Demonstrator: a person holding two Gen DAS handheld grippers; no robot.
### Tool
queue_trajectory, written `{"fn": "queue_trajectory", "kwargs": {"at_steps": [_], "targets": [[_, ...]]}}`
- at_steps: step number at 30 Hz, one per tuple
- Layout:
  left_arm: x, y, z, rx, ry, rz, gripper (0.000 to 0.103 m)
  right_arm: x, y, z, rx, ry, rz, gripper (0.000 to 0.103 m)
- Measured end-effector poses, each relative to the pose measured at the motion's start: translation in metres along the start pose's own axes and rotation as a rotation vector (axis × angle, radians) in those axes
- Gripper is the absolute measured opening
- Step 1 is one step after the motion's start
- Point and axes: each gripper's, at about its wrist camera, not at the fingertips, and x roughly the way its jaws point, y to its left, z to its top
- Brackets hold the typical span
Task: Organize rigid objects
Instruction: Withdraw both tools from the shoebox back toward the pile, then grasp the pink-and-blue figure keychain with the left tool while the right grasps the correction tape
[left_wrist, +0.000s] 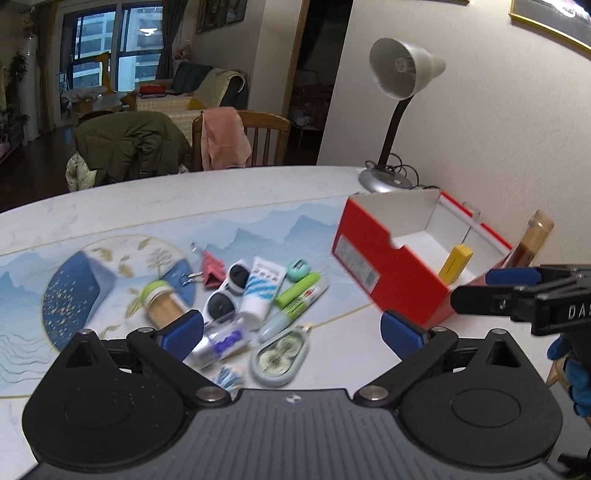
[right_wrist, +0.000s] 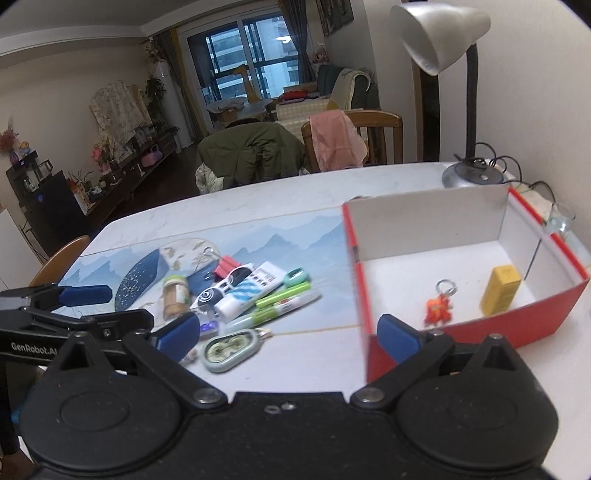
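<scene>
Both claws, the left claw (left_wrist: 291, 330) and the right claw (right_wrist: 288, 334), are gaping wide and empty. The pile of small items (left_wrist: 255, 299) is lying on the bench (left_wrist: 184, 206) directly ahead of the left claw, nearer it; the red box (right_wrist: 461, 332) is sitting before the right.

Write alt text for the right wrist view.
The right gripper, jaws open and empty, hovers over a table between a pile of small items and a red box. The box holds a yellow block and an orange keychain; the left gripper shows at left.
</scene>
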Motion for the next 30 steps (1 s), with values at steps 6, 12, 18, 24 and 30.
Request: {"fn": "queue_trajectory", "kwargs": {"at_steps": [6,12,18,24,30], "targets": [[0.003,0.027,-0.019,-0.029,0.016,-0.01,0.103,0.017,0.022,-0.006,-0.004,0.035,0.001,0.102],[0.016,0.046,-0.038,-0.04,0.051,-0.003,0.103,0.039,0.04,-0.011,-0.027,0.071,-0.015,0.102],[0.034,0.06,-0.052,-0.052,0.085,0.005,0.103,0.068,0.053,-0.015,-0.039,0.131,-0.043,0.101],[0.05,0.072,-0.061,-0.079,0.129,-0.001,0.103,0.1,0.066,-0.017,-0.066,0.183,-0.047,0.1],[0.064,0.084,-0.067,-0.11,0.169,0.02,0.103,0.136,0.076,-0.018,-0.067,0.24,-0.069,0.1]]}}
